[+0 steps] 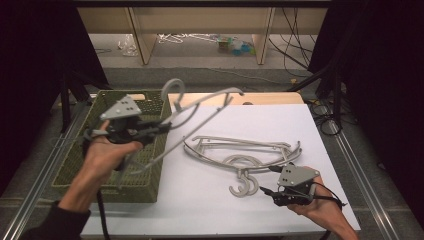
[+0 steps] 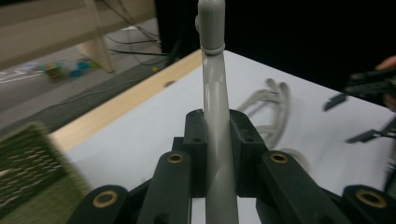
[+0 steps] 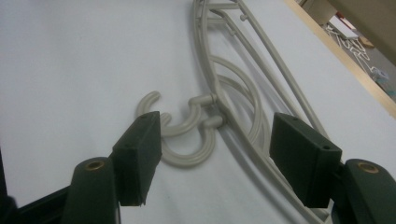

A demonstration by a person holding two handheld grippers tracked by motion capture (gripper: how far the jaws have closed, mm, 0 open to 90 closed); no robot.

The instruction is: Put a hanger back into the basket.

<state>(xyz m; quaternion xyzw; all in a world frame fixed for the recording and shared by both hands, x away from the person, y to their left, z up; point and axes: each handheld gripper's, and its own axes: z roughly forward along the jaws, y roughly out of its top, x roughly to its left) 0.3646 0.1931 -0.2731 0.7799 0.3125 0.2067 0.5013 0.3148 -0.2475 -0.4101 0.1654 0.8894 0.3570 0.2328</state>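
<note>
White sheet (image 1: 280,125) covered the bench (image 1: 260,98), dark curtains to either side, floor clutter beyond. Green basket (image 1: 85,165) stood at the bench's left edge, partly off the sheet. Left claw (image 1: 159,129) held above the basket's right wall, clamped tight on a grey hanger (image 1: 200,107) lifted clear of the bench, hook up and arm reaching right over the sheet. Seen in the left gripper view as the hanger's bar (image 2: 215,140) pinched between the pads (image 2: 196,140), hook end (image 2: 211,18) rising past them. Further right, pile of hangers (image 1: 240,152) lay flat on the sheet, hooks (image 1: 245,186) pointing toward the person. Right claw (image 1: 267,194) hovered low just right of those hooks, jaws spread wide, nothing between the pads (image 3: 137,154), hooks (image 3: 187,135) just ahead of them in the right gripper view.
</note>
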